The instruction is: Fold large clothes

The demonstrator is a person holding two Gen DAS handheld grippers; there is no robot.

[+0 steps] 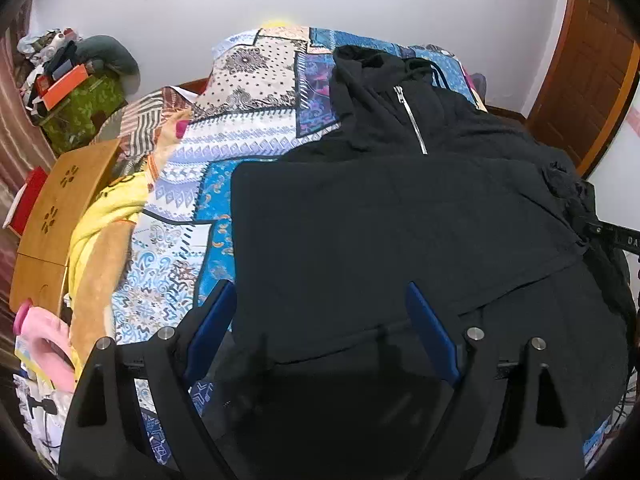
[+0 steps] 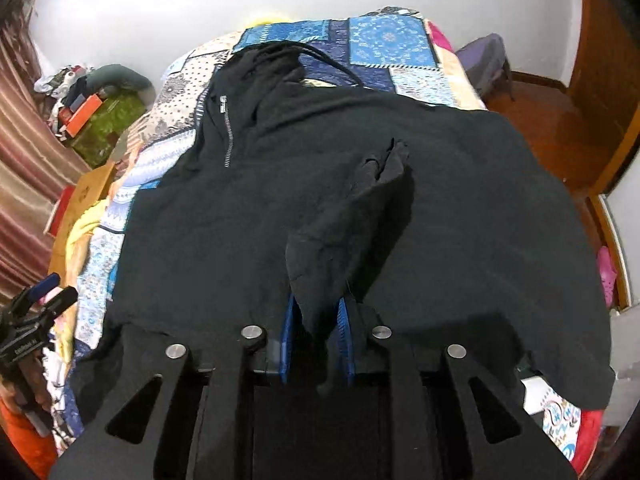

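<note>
A large black hoodie (image 1: 400,220) with a silver zipper (image 1: 410,118) lies spread on a bed. Its left side is folded over the body. My left gripper (image 1: 320,320) hovers over the hoodie's near hem, wide open, with nothing pinched between its blue pads. In the right wrist view the hoodie (image 2: 200,240) fills the middle. My right gripper (image 2: 318,320) is shut on a bunched strip of its black fabric (image 2: 352,220), which rises as a ridge from between the blue pads. The left gripper (image 2: 36,312) shows at the left edge.
A patchwork quilt (image 1: 248,128) covers the bed. A wooden lap table (image 1: 60,208) and yellow cloth (image 1: 104,220) lie at its left side. A green box (image 1: 84,108) piled with clutter stands by the wall. A wooden door (image 1: 588,80) and brown floor (image 2: 540,128) are to the right.
</note>
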